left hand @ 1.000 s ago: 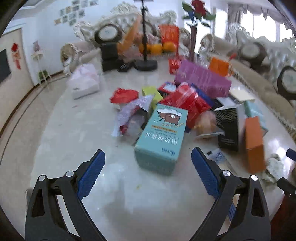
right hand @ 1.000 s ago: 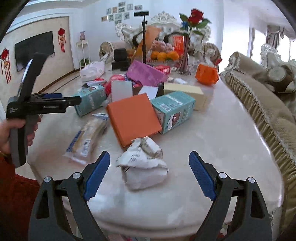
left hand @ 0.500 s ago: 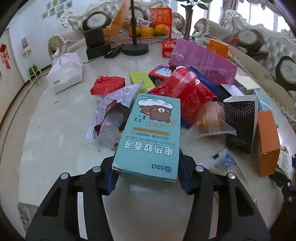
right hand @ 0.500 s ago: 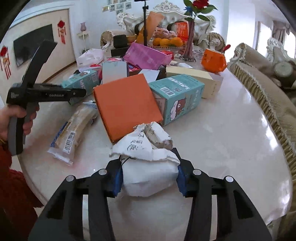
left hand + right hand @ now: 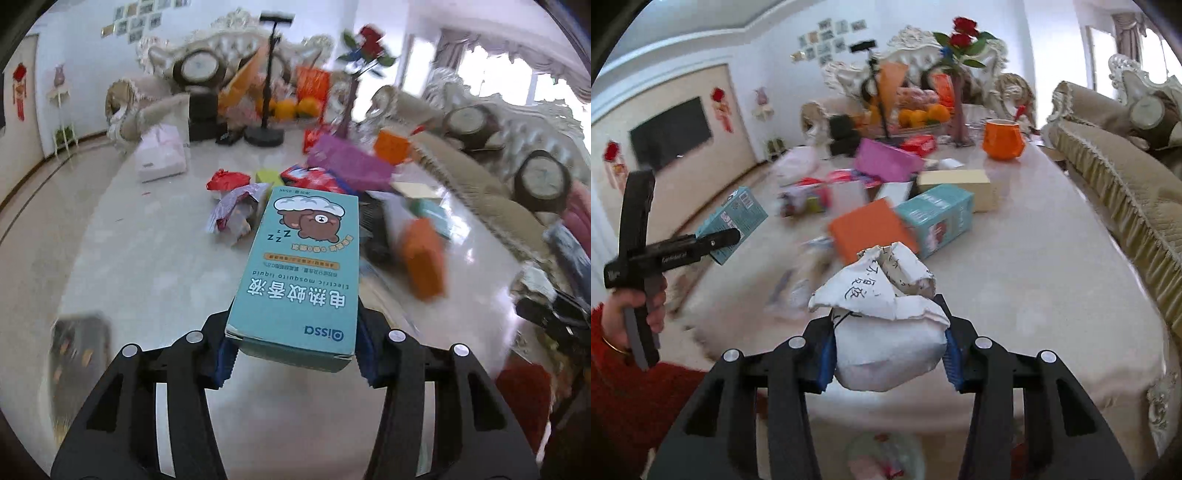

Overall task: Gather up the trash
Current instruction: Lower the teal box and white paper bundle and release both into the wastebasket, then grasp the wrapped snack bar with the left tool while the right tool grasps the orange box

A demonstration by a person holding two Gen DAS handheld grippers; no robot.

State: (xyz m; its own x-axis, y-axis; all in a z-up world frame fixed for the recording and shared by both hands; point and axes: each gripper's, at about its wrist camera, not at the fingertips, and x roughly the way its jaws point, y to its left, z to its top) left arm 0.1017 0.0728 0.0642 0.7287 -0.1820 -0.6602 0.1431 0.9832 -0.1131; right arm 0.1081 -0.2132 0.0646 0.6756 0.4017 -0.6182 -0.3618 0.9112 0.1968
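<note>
My left gripper [image 5: 295, 356] is shut on a teal mosquito-liquid box [image 5: 301, 273] with a bear picture and holds it lifted above the marble table [image 5: 147, 236]. That box [image 5: 733, 221] and the left gripper also show at the left of the right wrist view. My right gripper [image 5: 888, 354] is shut on a crumpled white paper ball [image 5: 886, 314] with handwriting, raised off the table near its front edge [image 5: 1052, 302].
More trash lies on the table: an orange box [image 5: 868, 230], a second teal box [image 5: 938, 221], a beige box [image 5: 955, 182], a purple bag [image 5: 886, 162], red wrappers [image 5: 227, 179]. An orange pot [image 5: 1003, 140], vase and fruit stand behind. A bin [image 5: 882, 456] shows below the table edge.
Both grippers closed on their items, then lifted them off the table and drew back toward the front edge. The background is now motion-blurred.
</note>
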